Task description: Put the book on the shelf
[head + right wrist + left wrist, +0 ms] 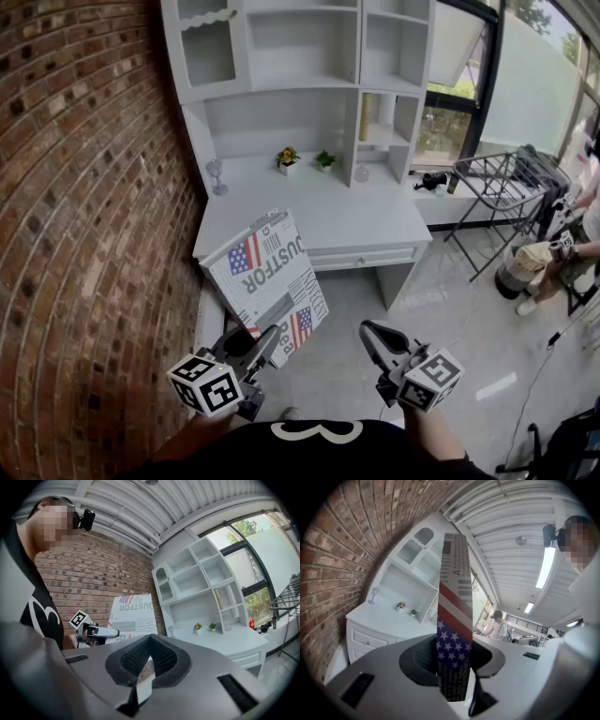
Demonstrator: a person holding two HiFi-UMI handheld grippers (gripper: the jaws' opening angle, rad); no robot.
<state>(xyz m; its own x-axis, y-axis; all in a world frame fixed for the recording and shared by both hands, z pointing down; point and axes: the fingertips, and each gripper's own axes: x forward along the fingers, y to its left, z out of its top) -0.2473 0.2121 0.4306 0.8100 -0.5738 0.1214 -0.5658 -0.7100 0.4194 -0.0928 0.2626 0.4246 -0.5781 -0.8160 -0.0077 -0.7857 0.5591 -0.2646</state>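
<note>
The book (267, 277), with a newsprint and flag cover, hangs tilted in the air in front of the white desk (356, 220). My left gripper (267, 339) is shut on its lower corner. In the left gripper view the book (454, 620) stands edge on between the jaws of that gripper (454, 667). The white shelf unit (300, 47) rises behind the desk with several bare compartments. My right gripper (370, 333) hovers to the right of the book, shut and holding nothing. The right gripper view shows its jaws (150, 656) together, with the book (131, 616) and the shelf unit (197, 573) beyond.
A brick wall (75, 187) runs close along the left. On the desk stand a glass goblet (217, 175) and two small potted plants (288, 159). A metal drying rack (506, 183) and a person (572, 244) are at the right, by the window.
</note>
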